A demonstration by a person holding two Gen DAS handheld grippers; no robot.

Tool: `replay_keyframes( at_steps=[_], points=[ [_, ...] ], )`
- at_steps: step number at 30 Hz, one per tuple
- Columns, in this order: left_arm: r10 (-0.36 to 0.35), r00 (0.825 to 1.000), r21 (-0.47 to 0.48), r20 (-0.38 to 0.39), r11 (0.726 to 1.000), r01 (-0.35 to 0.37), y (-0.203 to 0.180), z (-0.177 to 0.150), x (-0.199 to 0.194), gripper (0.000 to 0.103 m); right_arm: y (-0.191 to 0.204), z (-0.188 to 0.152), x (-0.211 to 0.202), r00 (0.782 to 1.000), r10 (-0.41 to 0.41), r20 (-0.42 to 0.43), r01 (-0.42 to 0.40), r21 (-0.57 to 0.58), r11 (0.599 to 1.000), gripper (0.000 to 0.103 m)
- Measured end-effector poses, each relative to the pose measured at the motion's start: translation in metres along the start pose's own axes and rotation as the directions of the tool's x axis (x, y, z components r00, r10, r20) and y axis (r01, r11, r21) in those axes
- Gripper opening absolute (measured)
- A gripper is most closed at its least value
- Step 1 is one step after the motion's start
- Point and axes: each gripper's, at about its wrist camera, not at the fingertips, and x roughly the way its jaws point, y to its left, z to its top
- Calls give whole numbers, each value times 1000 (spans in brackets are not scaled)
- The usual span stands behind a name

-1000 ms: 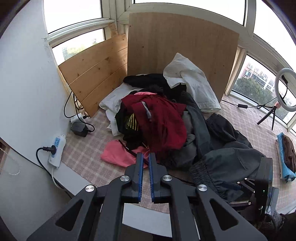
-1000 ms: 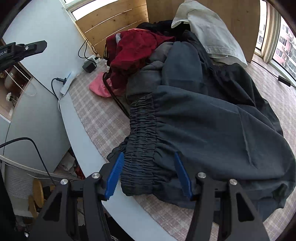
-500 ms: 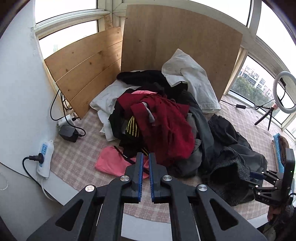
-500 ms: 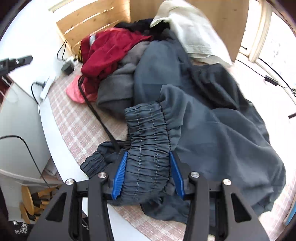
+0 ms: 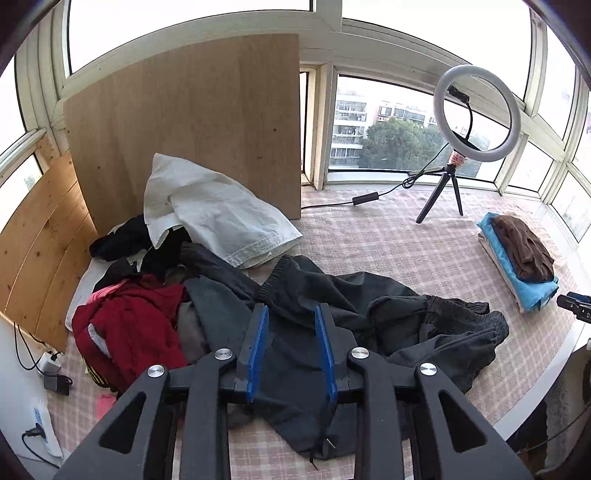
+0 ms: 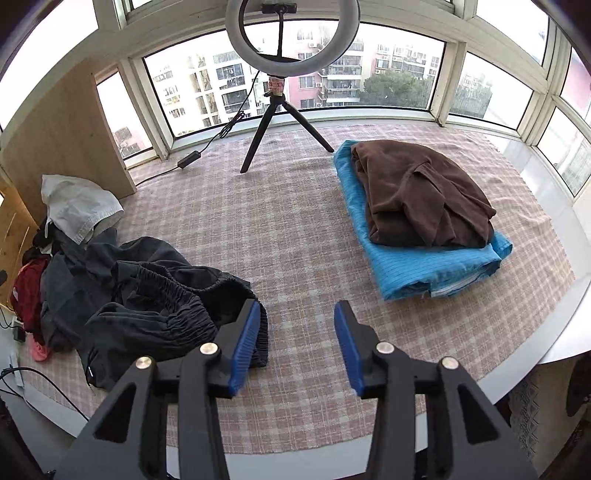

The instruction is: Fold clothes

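Dark trousers (image 5: 369, 325) crumpled, soft, floppy, light; best grabbed at elastic waistband (image 6: 173, 295). Left gripper (image 5: 290, 347) opening over fabric, pinching nothing; right gripper (image 6: 297, 345) opening, empty.

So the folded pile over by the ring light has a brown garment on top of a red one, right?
Not quite: the brown garment lies on a blue one, not red. The right wrist view shows it plainly. The pile does sit near the ring light.
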Motion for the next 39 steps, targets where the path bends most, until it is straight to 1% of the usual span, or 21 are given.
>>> replay_keyframes(
  at_steps=[3, 4, 5, 7, 10, 13, 14, 16, 20, 23, 25, 27, 32, 35, 36, 37, 38, 39],
  points=[
    [25, 1000, 32, 12, 999, -25, -25, 7, 4, 33, 26, -7, 11, 1000, 4, -3, -4, -56, 998, 60],
    [47, 999, 41, 21, 998, -48, -31, 8, 6, 34, 35, -5, 19, 1000, 26, -15, -27, -70, 997, 60],
    [77, 996, 51, 34, 996, -79, -35, 8, 7, 38, 47, -4, 29, 998, 50, -29, -52, -85, 995, 60],
    [134, 989, 69, 61, 988, -138, -43, 9, 9, 43, 69, -3, 46, 995, 81, -55, -87, -114, 990, 60],
    [166, 983, 74, 80, 982, -172, -47, 11, 12, 44, 101, -3, 68, 990, 110, -90, -123, -158, 980, 60],
    [143, 987, 47, 69, 988, -147, -42, 13, 14, 48, 130, -5, 91, 985, 118, -126, -142, -201, 969, 60],
    [118, 991, 33, 57, 992, -120, -40, 13, 16, 48, 139, -6, 99, 984, 115, -137, -143, -218, 965, 60],
    [40, 999, 10, 19, 999, -40, -37, 11, 21, 49, 155, -7, 115, 984, 96, -153, -132, -244, 961, 60],
    [-27, 997, -3, -75, 1000, 27, -36, -2, 36, 50, 170, -10, 140, 980, 63, -186, -113, -270, 956, 60],
    [7, 994, 16, -106, 1000, -5, -35, -14, 45, 57, 175, -13, 144, 982, 47, -181, -100, -294, 951, 61],
    [-3, 992, -6, -130, 1000, 2, -28, -20, 52, 58, 179, -16, 145, 986, 31, -166, -83, -317, 945, 61],
    [6, 989, -19, -147, 1000, -8, -21, -24, 58, 59, 182, -18, 145, 988, 22, -152, -72, -328, 942, 61],
    [35, 982, -40, -186, 998, -43, -2, -30, 73, 59, 190, -18, 151, 988, 41, -150, -85, -298, 951, 61],
    [51, 979, -41, -197, 997, -60, 4, -31, 77, 59, 192, -19, 158, 985, 64, -161, -105, -257, 961, 61],
    [54, 979, -39, -198, 997, -63, 6, -31, 77, 59, 192, -18, 160, 984, 75, -162, -112, -238, 965, 57],
    [58, 979, -32, -198, 997, -65, 6, -31, 77, 59, 190, -17, 159, 983, 87, -161, -122, -222, 968, 50],
    [62, 978, -25, -197, 997, -69, 7, -31, 78, 59, 188, -17, 158, 982, 99, -160, -132, -207, 969, 23],
    [67, 978, -18, -197, 997, -72, 7, -30, 79, 59, 186, -16, 156, 981, 112, -160, -142, -192, 971, 0]
  ],
)
